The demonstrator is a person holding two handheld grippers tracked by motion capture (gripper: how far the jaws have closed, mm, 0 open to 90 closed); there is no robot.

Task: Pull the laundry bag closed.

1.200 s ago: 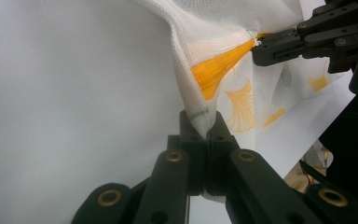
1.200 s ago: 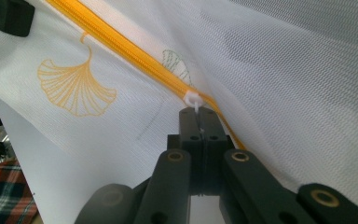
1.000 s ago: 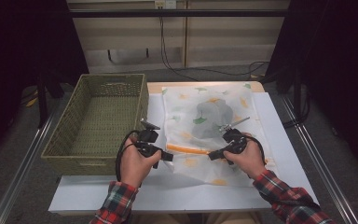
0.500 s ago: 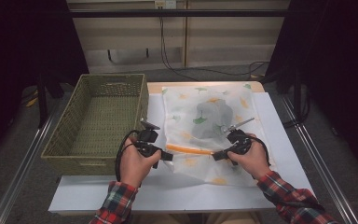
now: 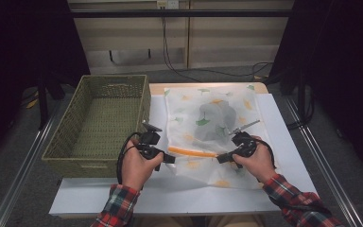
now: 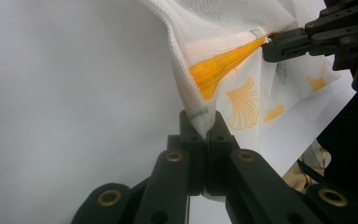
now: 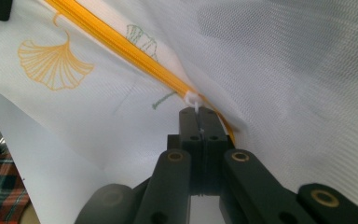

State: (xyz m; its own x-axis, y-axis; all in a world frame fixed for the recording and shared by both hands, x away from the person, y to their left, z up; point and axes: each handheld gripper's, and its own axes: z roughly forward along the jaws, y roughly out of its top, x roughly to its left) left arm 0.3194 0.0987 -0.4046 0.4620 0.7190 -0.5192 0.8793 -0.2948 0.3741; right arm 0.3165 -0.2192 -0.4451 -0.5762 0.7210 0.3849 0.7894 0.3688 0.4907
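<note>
both grippers pinching the mesh zipper bag

your left gripper (image 6: 204,126) is clamping its jaws tight on a fold of the white mesh laundry bag (image 5: 208,127), just at the near-left end of the orange zipper (image 6: 219,70). the fabric is rising in a peak from the pinch. your right gripper (image 7: 198,114) is closing its jaws flat together on the small white zipper pull (image 7: 192,99), which is sitting at the right end of the orange zipper in the high view. the two grippers are facing each other across the zipper line, with the zipper running between them.

the bag, printed with orange and green ginkgo leaves, is lying flat on the white table (image 5: 283,142) in front of you, with a grey garment (image 5: 215,120) showing through the mesh. a woven wicker basket (image 5: 99,123) is standing just beside the bag, on its left.
</note>
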